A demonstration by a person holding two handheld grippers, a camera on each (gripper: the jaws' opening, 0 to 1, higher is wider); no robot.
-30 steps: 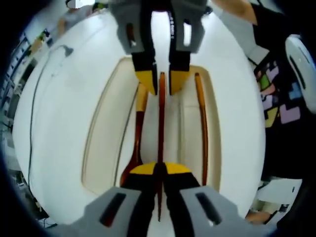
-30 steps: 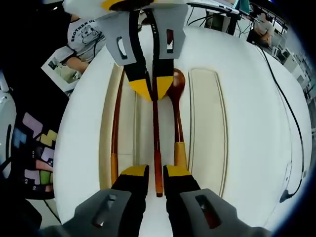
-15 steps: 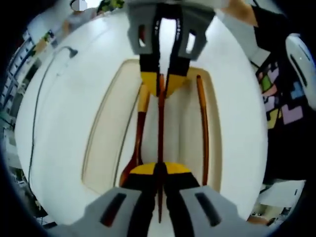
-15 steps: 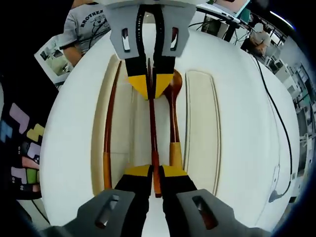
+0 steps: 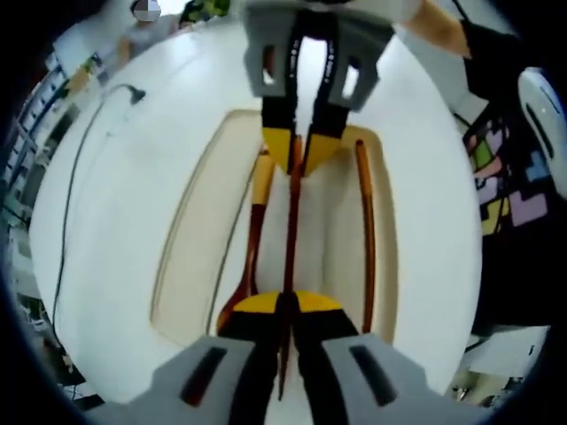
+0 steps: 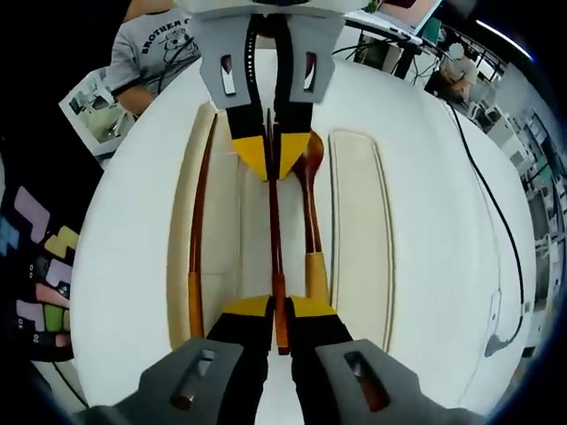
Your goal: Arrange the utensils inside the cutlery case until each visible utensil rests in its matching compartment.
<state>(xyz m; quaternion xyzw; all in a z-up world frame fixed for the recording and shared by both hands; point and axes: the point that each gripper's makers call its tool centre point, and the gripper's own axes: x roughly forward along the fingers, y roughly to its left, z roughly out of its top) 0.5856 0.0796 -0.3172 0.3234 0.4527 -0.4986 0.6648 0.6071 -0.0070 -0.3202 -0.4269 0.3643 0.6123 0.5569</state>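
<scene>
Both grippers clamped on one reddish-brown wooden chopstick, left gripper and right gripper with fingers narrow at opposite ends, holding it over the middle slot of the cream plastic cutlery case on the round white bench. Second chopstick in an outer slot; wooden spoon just beside the held stick

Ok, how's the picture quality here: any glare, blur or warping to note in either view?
Left gripper view: the white table is blown out and nearly featureless, fisheye bows the case rim, and the chopstick is slightly soft. Right gripper view: sharper, the spoon has a small glint on its bowl, the table edge curves strongly, and the surroundings fall dark.
</scene>
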